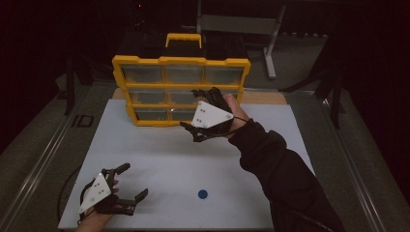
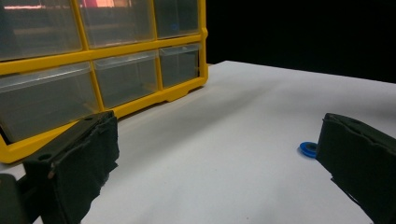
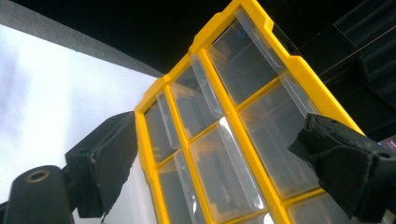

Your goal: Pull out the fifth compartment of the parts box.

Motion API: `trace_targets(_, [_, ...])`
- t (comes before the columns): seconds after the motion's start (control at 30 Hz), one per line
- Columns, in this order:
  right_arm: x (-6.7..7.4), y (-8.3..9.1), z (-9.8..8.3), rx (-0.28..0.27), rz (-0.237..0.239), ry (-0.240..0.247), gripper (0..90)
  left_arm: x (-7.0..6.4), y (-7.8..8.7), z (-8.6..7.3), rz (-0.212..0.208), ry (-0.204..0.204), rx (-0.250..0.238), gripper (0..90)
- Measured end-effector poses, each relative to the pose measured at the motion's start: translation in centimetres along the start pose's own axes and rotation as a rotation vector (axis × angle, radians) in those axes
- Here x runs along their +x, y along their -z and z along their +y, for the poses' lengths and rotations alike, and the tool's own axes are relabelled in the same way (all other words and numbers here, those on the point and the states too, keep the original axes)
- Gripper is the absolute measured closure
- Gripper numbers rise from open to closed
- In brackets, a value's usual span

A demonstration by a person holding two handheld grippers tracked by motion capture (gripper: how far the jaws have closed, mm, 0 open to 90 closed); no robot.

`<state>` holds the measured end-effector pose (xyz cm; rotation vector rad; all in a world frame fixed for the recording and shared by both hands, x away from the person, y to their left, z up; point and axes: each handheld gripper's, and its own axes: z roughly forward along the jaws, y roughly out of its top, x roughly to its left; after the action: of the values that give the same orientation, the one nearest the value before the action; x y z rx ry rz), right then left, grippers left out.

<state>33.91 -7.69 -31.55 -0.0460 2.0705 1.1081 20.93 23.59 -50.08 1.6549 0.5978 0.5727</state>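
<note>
No brand, label or legible writing anywhere on the yellow plastic drawer cabinet with clear drawer fronts (image 1: 181, 89), nor on the small round blue plastic cap (image 1: 202, 194).

Right gripper (image 1: 198, 113) raised in front of the cabinet's lower right drawers, jaws spread wide, gripping nothing; grey three-cornered plate on top, dark sleeve (image 1: 285, 179) trailing back to the bottom right. Seen along the right gripper (image 3: 212, 163), clear drawers framed between the two black jaws, cabinet (image 3: 224, 135) tilted across the view, close ahead; contact with the drawer fronts impossible to judge.

Left gripper (image 1: 131, 182) low at the near left corner of the white table top (image 1: 159, 150), jaws likewise apart and empty. Blue cap lying flat on the table to the right of it, apart from the jaws, near the front edge and well apart from the cabinet. Along the left gripper (image 2: 217, 158), cap (image 2: 307, 149) peeking out just beside the right-hand jaw, partly hidden behind it; cabinet (image 2: 116, 70) standing upright at the far left of the table (image 2: 224, 140).
</note>
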Motion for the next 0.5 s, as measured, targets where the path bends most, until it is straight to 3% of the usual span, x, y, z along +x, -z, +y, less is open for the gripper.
trace_targets(0.17, [-0.3,-1.6,0.4,0.001,0.009,0.03,12.3,0.0,0.0,0.0,-0.004,-0.002,-0.002,0.0])
trace_targets(0.33, [-0.4,-3.2,0.5,-0.025,0.005,0.112,16.8,0.0,0.0,0.0,-0.006,-0.001,-0.005,0.0])
trace_targets(0.5, [-0.5,-4.9,0.3,-0.014,0.023,0.158,20.5,0.0,0.0,-0.1,-0.009,-0.002,-0.005,0.0])
